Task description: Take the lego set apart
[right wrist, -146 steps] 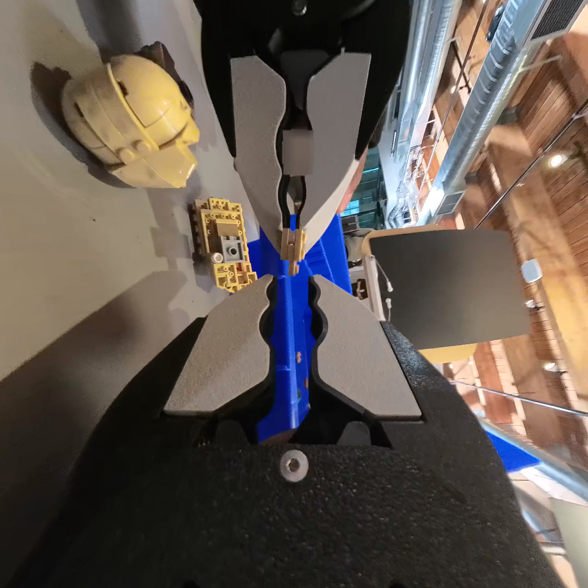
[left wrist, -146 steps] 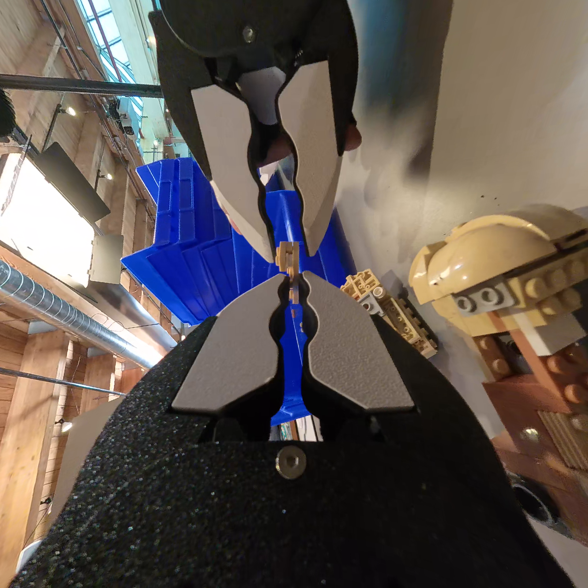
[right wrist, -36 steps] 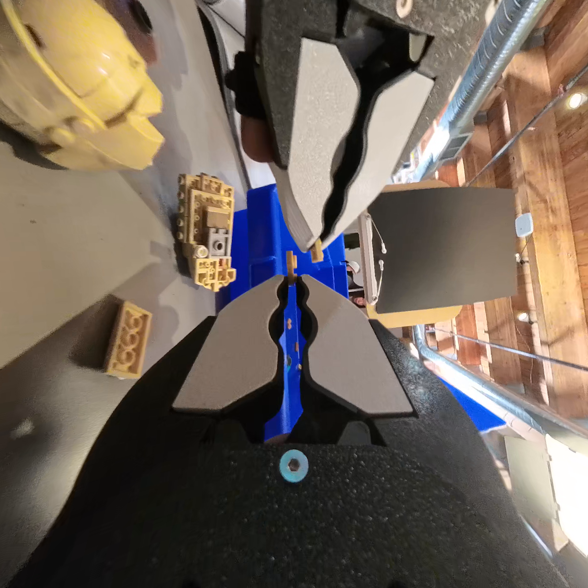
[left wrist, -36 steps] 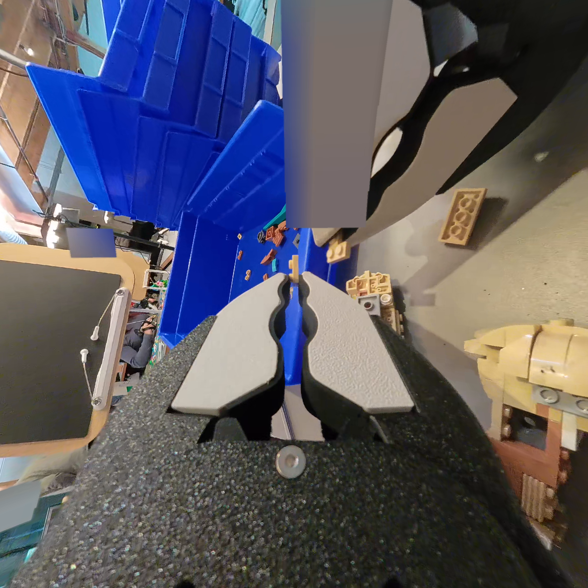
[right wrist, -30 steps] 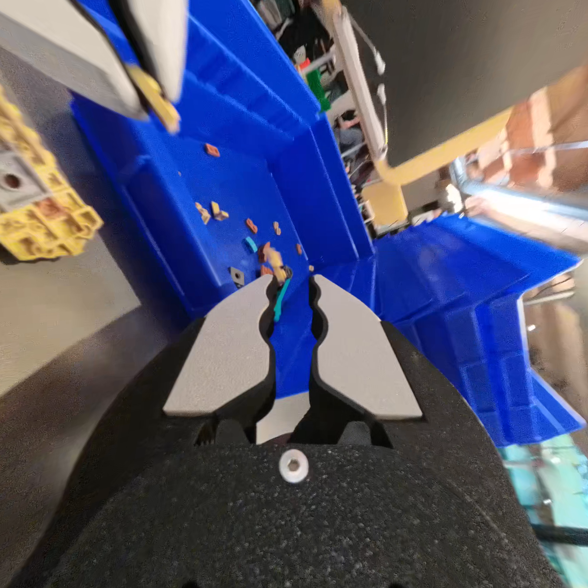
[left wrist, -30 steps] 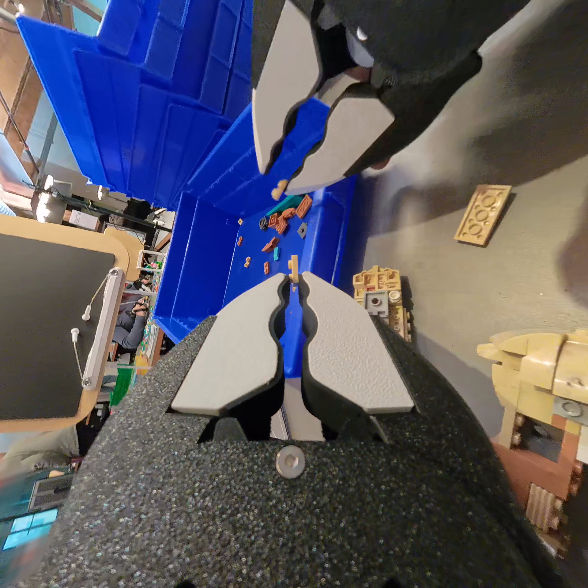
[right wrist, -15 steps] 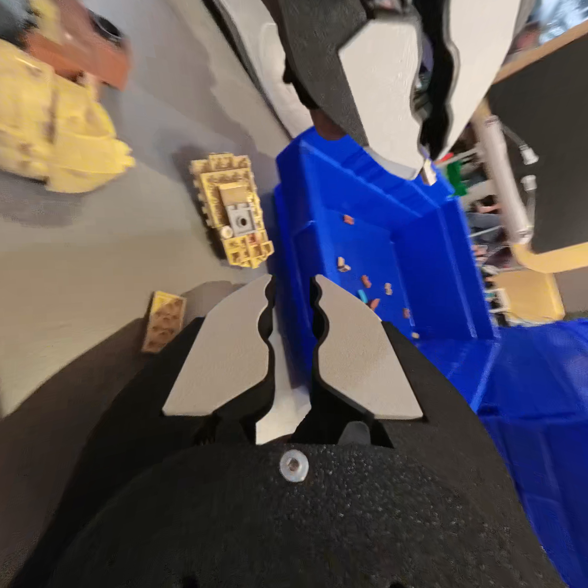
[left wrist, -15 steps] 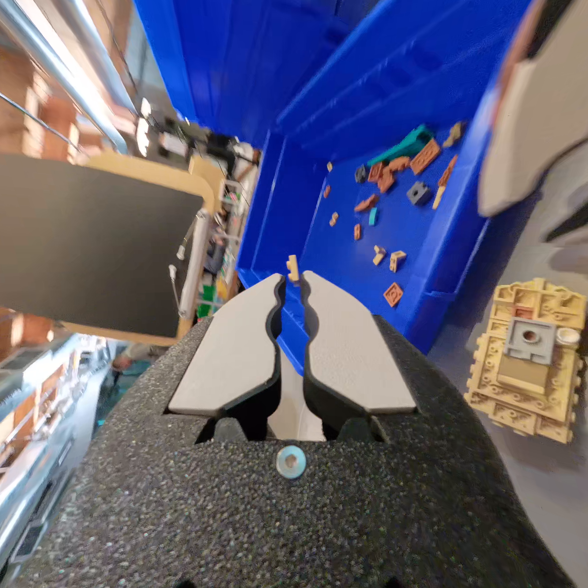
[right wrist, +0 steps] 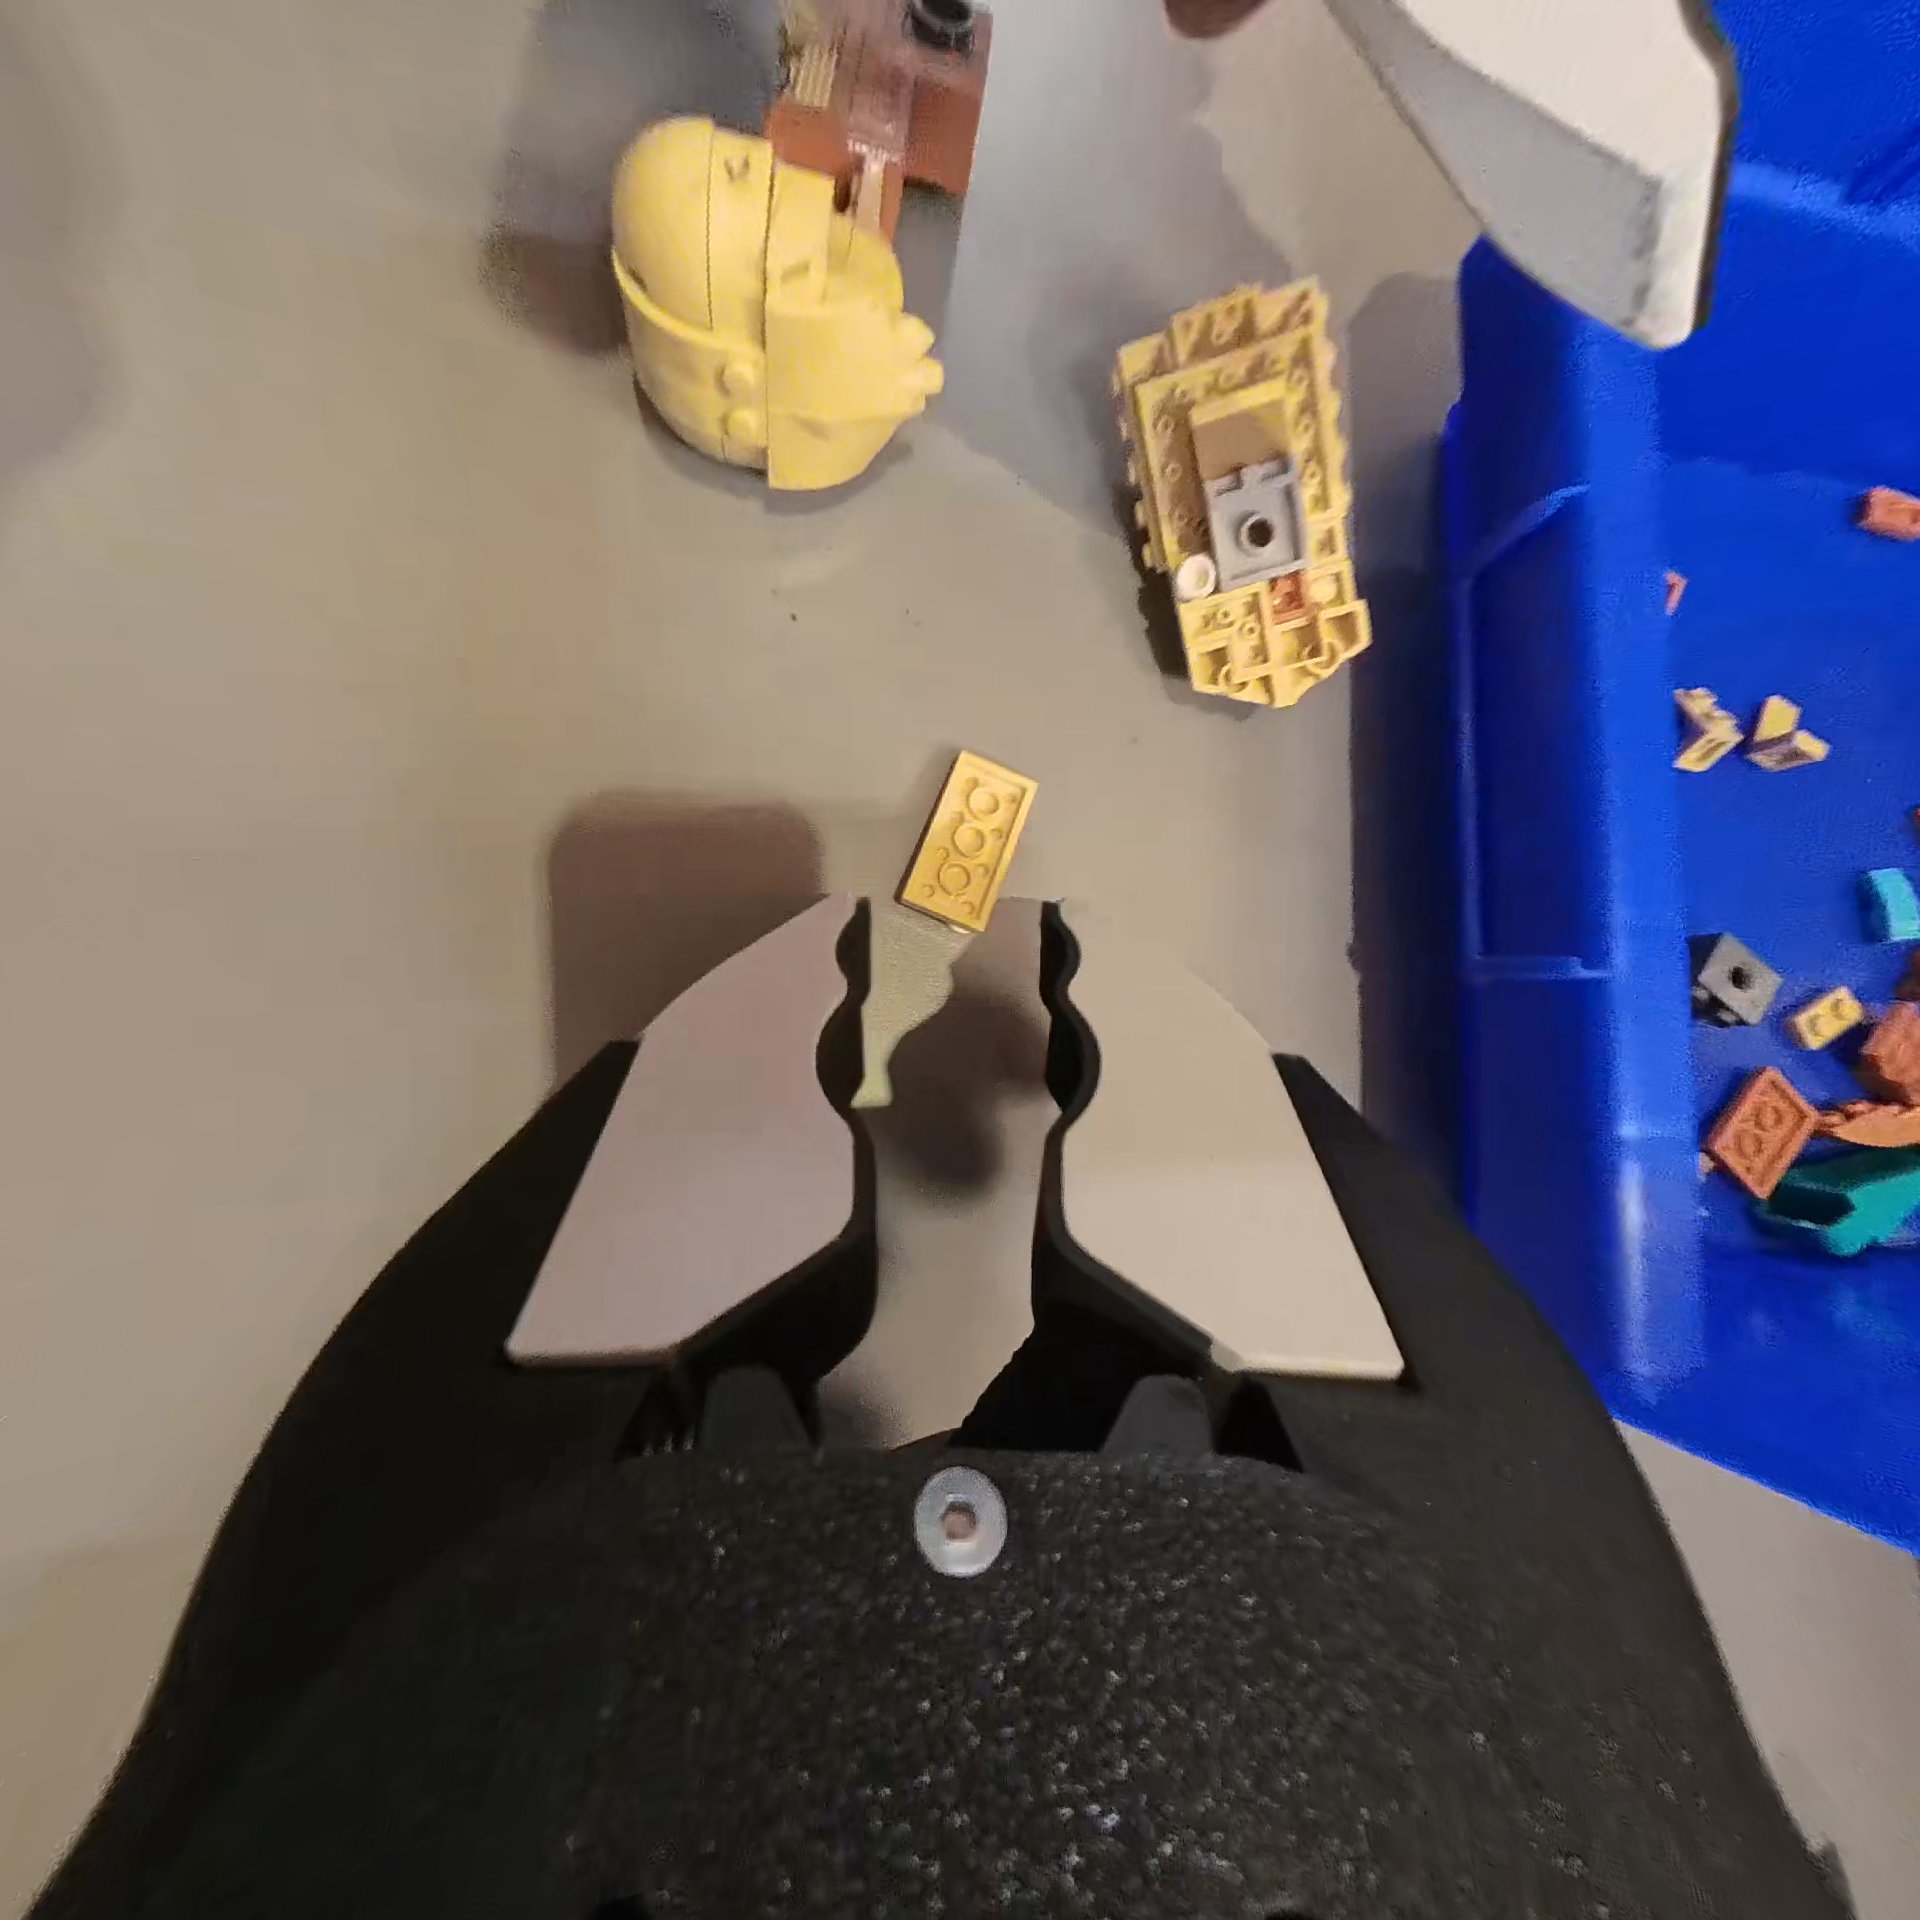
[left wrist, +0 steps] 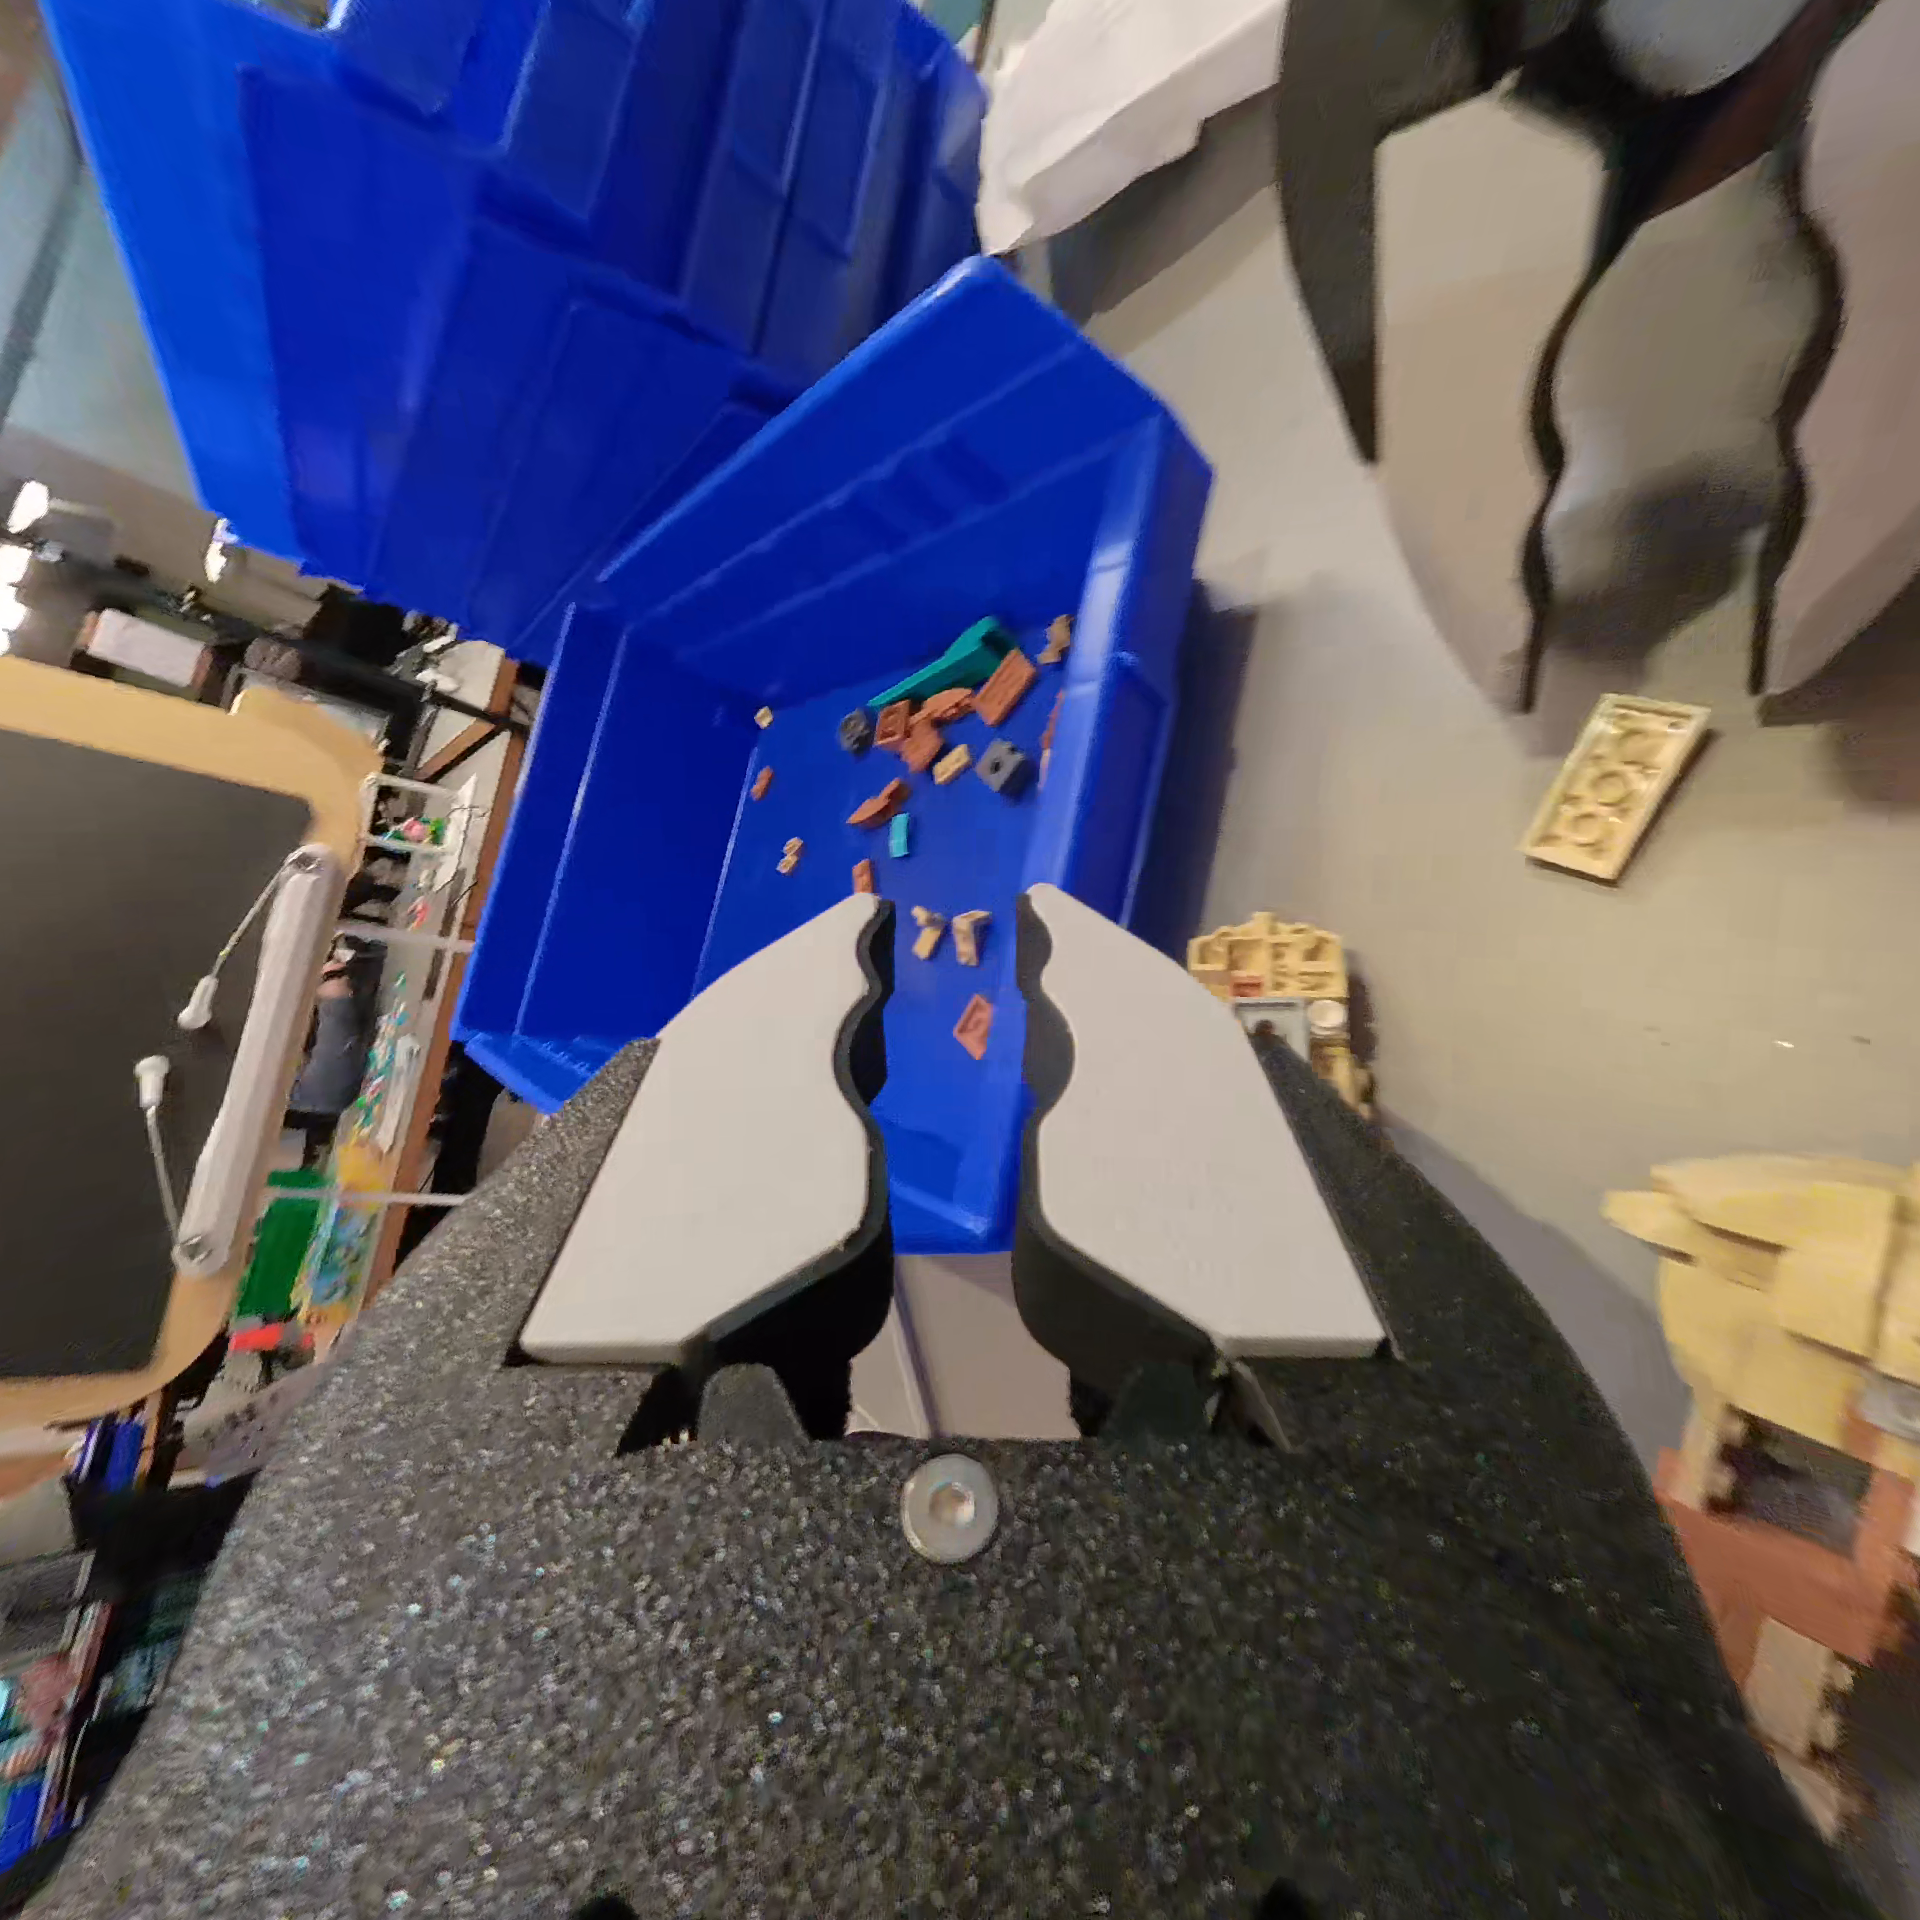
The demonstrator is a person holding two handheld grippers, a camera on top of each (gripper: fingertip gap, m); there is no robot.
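The right tongs hang released and empty over the grey desk, a flat tan plate brick lying just ahead of their tips, its long axis nearly in line with the fingers. The left tongs, also released and empty, hover over a blue bin of loose bricks, well apart from the plate.

No text, label, brand, number or sign can be read in either view: neither on the blue bin at twelve o'clock nor on the tan brick plate on the grey table.
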